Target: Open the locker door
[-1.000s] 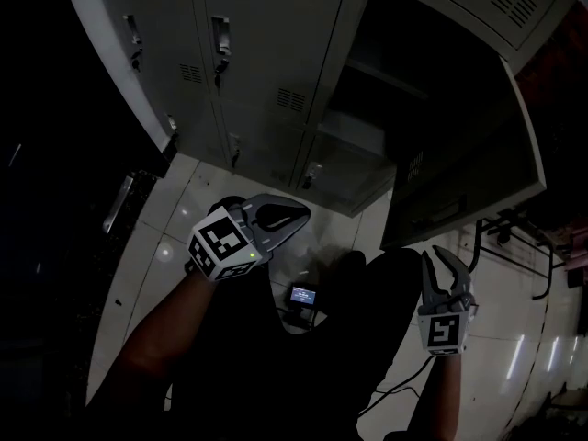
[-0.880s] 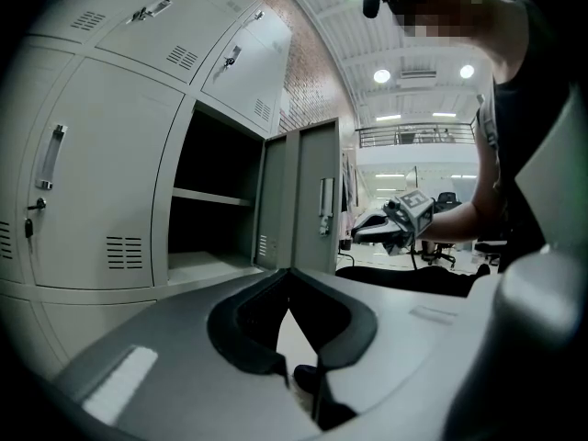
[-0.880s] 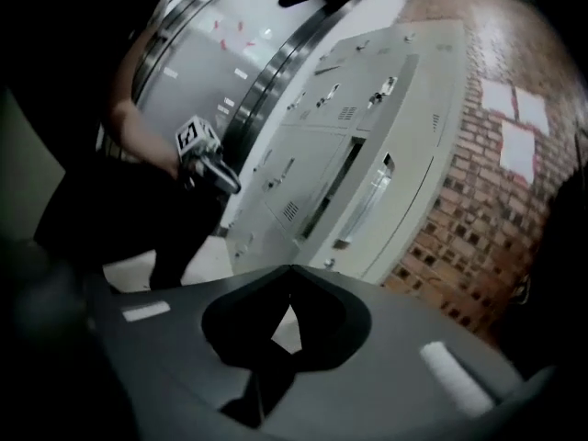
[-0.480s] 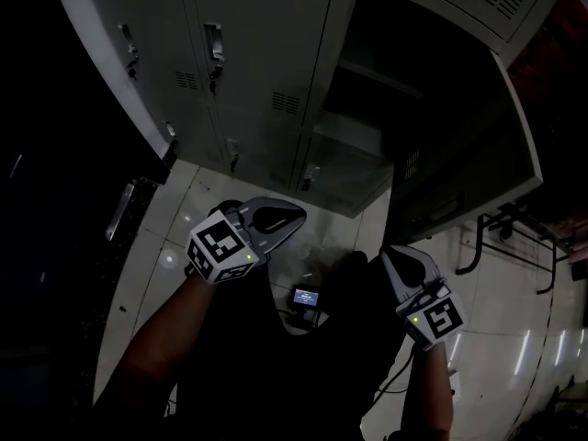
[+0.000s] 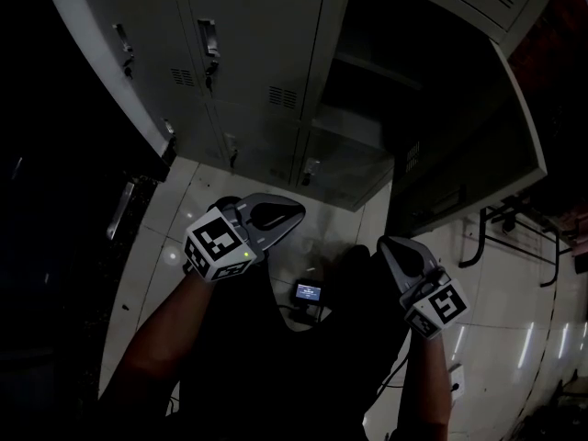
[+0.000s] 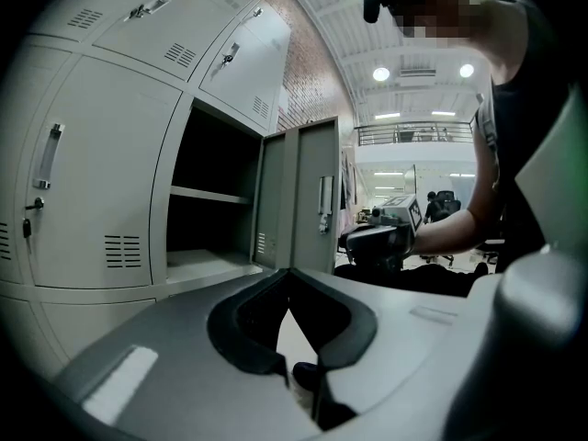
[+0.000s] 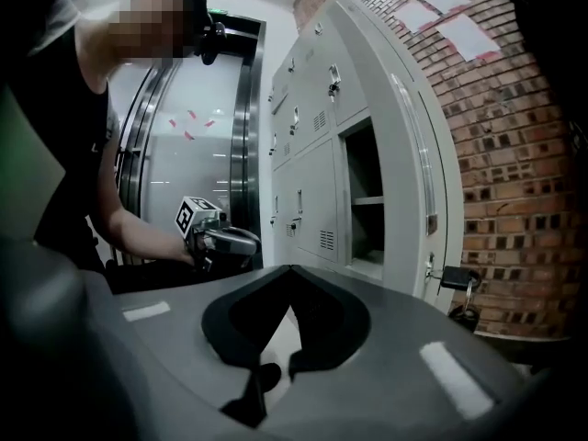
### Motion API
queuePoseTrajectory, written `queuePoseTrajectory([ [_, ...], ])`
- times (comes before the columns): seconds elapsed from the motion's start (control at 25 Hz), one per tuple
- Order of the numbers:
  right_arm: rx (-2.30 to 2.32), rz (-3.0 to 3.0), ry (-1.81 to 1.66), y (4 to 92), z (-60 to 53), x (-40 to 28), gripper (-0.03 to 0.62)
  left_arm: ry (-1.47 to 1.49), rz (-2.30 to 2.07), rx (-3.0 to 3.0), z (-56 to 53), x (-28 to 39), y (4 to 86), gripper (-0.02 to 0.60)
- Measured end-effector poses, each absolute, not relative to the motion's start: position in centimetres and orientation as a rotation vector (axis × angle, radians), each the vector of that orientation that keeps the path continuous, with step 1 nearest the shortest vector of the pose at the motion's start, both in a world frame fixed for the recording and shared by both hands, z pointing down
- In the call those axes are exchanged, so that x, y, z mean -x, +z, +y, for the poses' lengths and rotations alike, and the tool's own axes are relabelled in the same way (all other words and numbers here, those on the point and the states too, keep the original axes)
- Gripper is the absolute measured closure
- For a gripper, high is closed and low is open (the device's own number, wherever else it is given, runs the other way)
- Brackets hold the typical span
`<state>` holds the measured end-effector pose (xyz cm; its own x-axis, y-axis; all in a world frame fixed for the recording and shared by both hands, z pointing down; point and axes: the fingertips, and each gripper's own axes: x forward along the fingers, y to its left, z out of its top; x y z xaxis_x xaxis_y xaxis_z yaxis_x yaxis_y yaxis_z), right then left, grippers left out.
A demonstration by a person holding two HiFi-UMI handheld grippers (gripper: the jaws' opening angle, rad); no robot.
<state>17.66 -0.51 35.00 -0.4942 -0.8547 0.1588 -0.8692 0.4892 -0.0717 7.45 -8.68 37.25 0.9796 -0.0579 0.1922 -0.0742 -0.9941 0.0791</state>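
Observation:
The grey locker door (image 5: 469,145) stands swung wide open to the right, showing a dark compartment (image 5: 367,108) with a shelf. In the left gripper view the door (image 6: 308,209) stands edge-on beside the compartment (image 6: 207,214). In the right gripper view a padlock (image 7: 457,278) hangs at the door's (image 7: 413,173) latch. My left gripper (image 5: 299,212) is shut and empty, held low in front of the lockers. My right gripper (image 5: 385,244) is also shut on nothing, below the open door and apart from it. Each gripper sees the other: right gripper (image 6: 377,237), left gripper (image 7: 234,239).
Closed locker doors with handles (image 5: 207,44) fill the left of the bank. A small device with a lit screen (image 5: 308,292) lies on the tiled floor between my legs. A metal rail (image 5: 487,232) runs at the right, and a brick wall (image 7: 514,154) stands beside the lockers.
My right gripper has shut its jaws and swung left and upward, turning its tips toward the lockers. The left gripper has barely moved. The door stays open.

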Motion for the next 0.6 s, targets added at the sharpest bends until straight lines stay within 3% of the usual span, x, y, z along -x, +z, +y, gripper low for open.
queuePoseTrajectory([
  [0.6, -1.533, -2.630, 0.232, 35.04, -0.78, -17.79, 0.592, 0.303, -0.095, -3.050, -8.65, -7.63, 37.19, 0.569],
])
